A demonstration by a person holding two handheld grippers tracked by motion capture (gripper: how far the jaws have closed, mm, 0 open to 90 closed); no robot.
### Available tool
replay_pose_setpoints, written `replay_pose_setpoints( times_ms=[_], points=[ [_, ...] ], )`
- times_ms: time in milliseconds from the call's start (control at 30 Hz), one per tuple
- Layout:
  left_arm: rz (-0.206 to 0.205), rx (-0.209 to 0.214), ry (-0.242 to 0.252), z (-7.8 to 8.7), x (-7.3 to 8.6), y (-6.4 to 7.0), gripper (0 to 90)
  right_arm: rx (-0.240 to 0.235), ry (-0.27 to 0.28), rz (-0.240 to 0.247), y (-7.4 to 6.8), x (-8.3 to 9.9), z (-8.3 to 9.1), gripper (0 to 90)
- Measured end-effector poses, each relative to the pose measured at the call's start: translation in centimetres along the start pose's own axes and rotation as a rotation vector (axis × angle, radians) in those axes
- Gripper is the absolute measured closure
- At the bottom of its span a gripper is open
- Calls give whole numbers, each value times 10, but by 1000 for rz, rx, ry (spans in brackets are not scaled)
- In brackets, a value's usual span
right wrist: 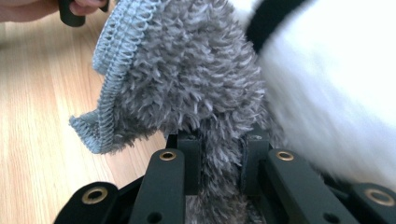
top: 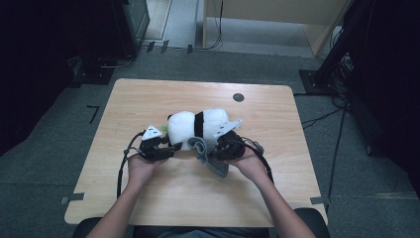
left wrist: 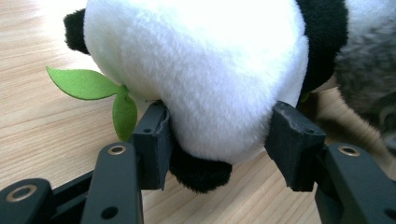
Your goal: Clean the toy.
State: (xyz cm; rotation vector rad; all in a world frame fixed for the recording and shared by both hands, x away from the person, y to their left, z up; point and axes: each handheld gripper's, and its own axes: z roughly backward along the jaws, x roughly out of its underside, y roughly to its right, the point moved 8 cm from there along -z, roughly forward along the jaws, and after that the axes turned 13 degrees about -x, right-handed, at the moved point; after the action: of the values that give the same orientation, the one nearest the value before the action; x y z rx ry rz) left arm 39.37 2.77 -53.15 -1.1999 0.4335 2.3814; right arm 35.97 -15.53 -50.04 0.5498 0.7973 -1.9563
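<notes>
A plush panda lies on its side near the middle of the wooden table, its white body crossed by a black band. The person's forearms come in from the near edge, one hand on each set of tongs, and the two meet at the near side of the toy.

The left tongs sit at the panda's left end. In the left gripper view the left tongs are spread wide around the white rounded bulk of the toy, with both pads pressed against the fur on either side, so they hold the panda between them. A black plush foot pokes out below the white fur between the jaws, and two green felt leaves stick out from the toy just left of the left jaw, lying over the table.

The right tongs are on the right, just near of the panda's black band. In the right gripper view the right tongs are drawn close together and pinch a fold of a grey fluffy cloth. The cloth has a ribbed knitted edge that curls up on the left, and it rests against the white fur of the panda on the right. In the high view the grey cloth trails from the toy's near side toward the person, lying on the table between the two hands.
</notes>
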Motion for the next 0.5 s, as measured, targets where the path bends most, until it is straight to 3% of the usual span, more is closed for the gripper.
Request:
replay_pose_setpoints(
  times_ms=[333, 500],
  points=[
    [3, 0, 1, -1, 0, 0, 446, 80, 55, -62, 23, 29, 42, 761],
    [5, 0, 1, -1, 0, 0, 445, 82, 63, -65, 23, 31, 47, 762]
  ],
)
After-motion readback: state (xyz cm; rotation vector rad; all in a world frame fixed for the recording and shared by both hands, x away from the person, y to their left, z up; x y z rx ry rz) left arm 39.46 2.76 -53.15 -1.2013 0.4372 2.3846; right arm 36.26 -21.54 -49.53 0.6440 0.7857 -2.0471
